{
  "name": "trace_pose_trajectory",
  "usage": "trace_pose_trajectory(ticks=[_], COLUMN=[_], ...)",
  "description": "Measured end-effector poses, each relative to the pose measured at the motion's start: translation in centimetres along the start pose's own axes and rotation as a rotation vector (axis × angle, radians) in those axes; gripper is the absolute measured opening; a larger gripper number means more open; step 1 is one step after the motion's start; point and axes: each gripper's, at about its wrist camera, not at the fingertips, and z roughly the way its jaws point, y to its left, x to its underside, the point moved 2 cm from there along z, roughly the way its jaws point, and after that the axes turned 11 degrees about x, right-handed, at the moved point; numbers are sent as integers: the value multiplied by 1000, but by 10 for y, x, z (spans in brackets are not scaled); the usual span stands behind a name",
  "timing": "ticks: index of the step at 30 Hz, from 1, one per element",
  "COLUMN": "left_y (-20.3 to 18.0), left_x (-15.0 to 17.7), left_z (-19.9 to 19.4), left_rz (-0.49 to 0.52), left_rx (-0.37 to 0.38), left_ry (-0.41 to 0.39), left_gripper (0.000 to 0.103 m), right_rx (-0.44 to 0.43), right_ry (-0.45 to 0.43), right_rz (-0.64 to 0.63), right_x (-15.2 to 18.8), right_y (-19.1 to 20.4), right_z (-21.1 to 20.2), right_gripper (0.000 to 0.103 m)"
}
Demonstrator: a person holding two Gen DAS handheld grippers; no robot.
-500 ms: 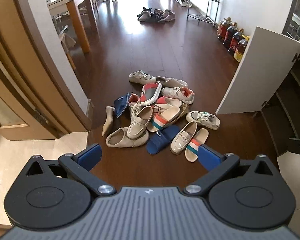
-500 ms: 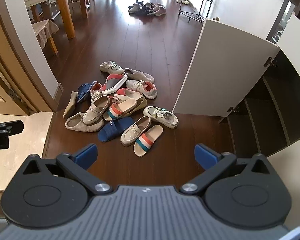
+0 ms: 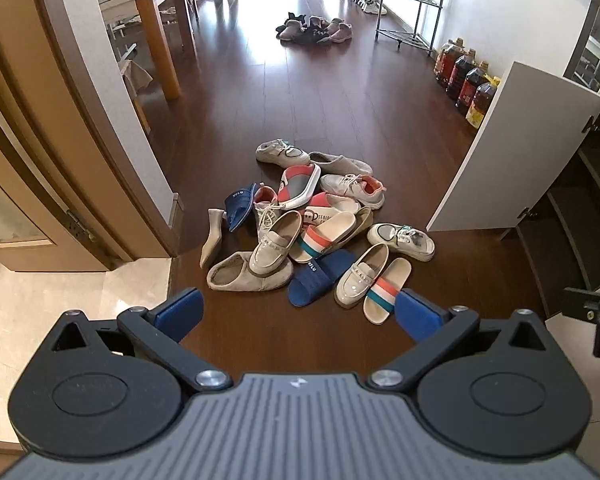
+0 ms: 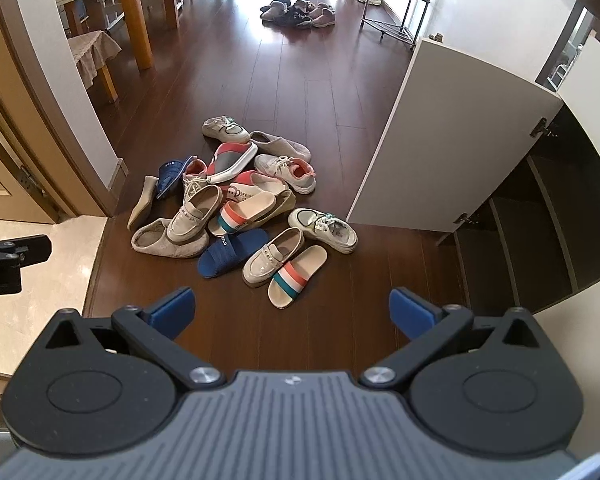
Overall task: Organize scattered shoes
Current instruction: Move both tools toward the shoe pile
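A heap of several shoes (image 3: pixel 312 224) lies on the dark wood floor ahead: a striped slide (image 3: pixel 386 290), a beige loafer (image 3: pixel 362 274), a blue slide (image 3: pixel 320 276), a grey slipper (image 3: pixel 240 276) and white sneakers. The same heap (image 4: pixel 240 204) shows in the right wrist view, with the striped slide (image 4: pixel 296 274) nearest. My left gripper (image 3: pixel 298 312) hangs above the floor short of the heap, open, nothing between its blue pads. My right gripper (image 4: pixel 290 310) is likewise open and empty, well above the floor.
An open shoe cabinet with a white door (image 4: pixel 448 152) and dark shelves (image 4: pixel 540 240) stands at the right. A door frame (image 3: pixel 100 120) and tiled floor are at the left. Oil bottles (image 3: pixel 468 80), a wire rack (image 3: pixel 412 4), another shoe pile (image 3: pixel 316 30), a table and a standing person lie beyond.
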Motion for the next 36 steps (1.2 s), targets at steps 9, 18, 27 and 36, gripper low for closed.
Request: trace_pose_trajectory(ticks=[9,18,27,36], left_y=[4,6,24,28], left_x=[-4,4,6,9], left_z=[5,6,8,13], left_rz=[16,23,9,2], left_rx=[5,-1,7,12], left_ry=[11,21,23,27], left_gripper=[103,103,103,103], right_rx=[36,21,-46,-67], right_ry=[-7,10,23,64], right_rz=[-9,0,33,61], right_x=[-2,3,1,-1], right_y=[5,9,31,52], right_z=[-6,4,4,6], right_gripper=[103,103,103,103])
